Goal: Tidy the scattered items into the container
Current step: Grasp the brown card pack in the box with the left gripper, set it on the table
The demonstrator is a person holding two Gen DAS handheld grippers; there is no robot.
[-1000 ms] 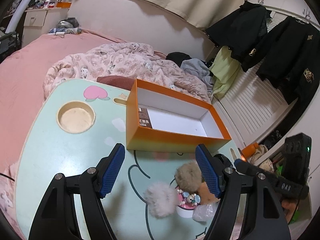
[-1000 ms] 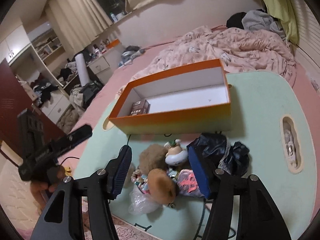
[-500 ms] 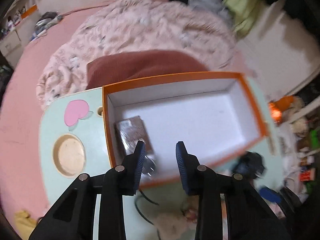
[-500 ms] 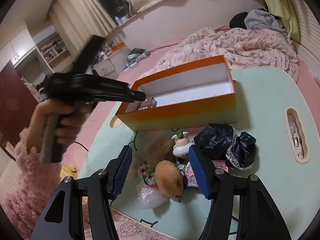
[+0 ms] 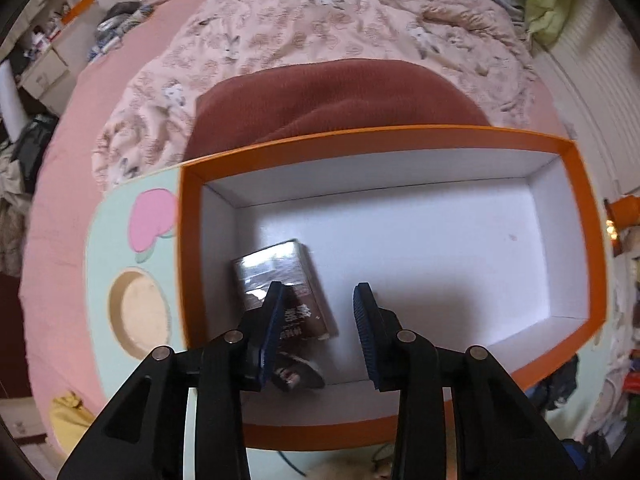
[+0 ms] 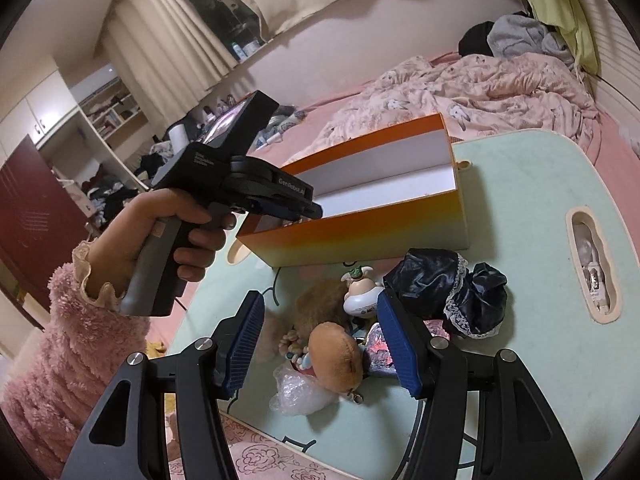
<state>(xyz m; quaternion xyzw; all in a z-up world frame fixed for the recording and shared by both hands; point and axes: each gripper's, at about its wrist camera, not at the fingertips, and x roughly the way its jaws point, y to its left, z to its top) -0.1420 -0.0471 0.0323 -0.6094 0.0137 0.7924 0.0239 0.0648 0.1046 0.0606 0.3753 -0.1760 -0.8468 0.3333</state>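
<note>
"GenRobot.AI" in white letters on black side of left tool, right-wrist view. Small pale print on tool's upper housing, too small to read. Dark packet in orange box: large white characters on lower face, partly hidden by tool finger, blurred, unreadable. Figurine base: dark marking, illegible.

An orange box with a white inside is sitting open on the mint-green table, holding a dark brown wrapped packet lying flat near its left end and a small round dark item just beside it. In front of the box, a brown plush, a small figurine, dark lace-trimmed fabric and a crumpled clear bag are lying clustered together.
</note>
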